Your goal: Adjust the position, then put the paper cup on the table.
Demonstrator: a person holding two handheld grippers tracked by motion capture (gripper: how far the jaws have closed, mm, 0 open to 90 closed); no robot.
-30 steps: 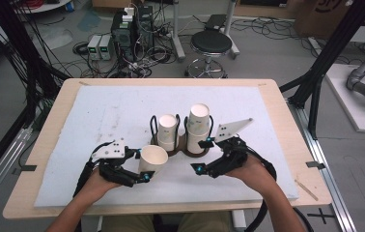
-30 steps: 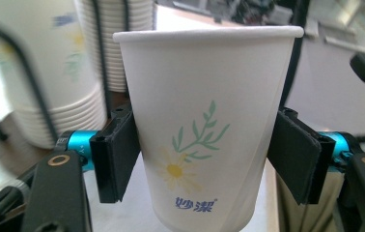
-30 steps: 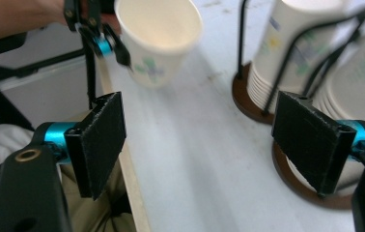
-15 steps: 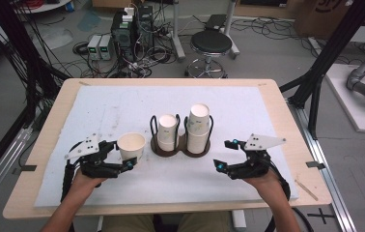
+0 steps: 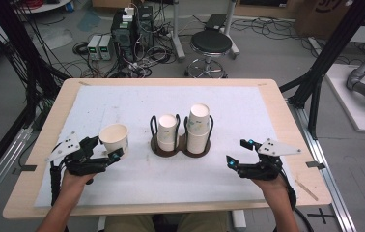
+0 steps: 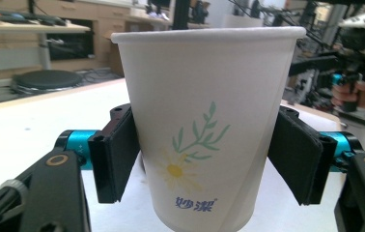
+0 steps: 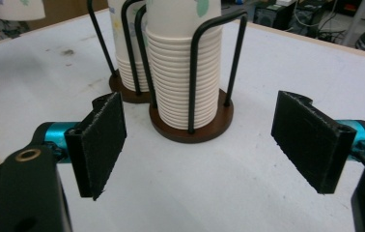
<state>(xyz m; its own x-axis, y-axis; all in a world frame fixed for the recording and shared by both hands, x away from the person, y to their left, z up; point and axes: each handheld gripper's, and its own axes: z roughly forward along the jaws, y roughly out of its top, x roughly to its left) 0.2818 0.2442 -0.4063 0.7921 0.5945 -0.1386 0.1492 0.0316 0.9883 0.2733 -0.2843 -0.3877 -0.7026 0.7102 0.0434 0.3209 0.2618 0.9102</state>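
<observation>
The left tongs (image 5: 115, 155) clamp a single paper cup (image 5: 114, 139), and that cup now sits out at the left of the desk (image 5: 122, 101), well apart from the wire holder (image 5: 180, 145). A second ago it was tucked right beside the holder; half a second back it was already sliding left, and it has gone further still. In the left gripper view the two black pads press on the cup's (image 6: 204, 130) lower sides, the cup upright, its daisy print and blue lettering facing the camera.

Over on the other side, the right tongs (image 5: 236, 153) have pulled clear. A second ago they were up against the holder next to the tall stack of cups (image 5: 199, 128); now they rest low near the right front of the desk, apart from everything. In the right gripper view their jaws stand wide with nothing between the pads (image 7: 101, 142), and the tall stack (image 7: 178, 72) shows ahead inside its black wire loops on the round brown base.

The shorter stack (image 5: 168, 131) stays in the left ring of the holder, the taller one in the right ring, both unmoved across all three moments.
</observation>
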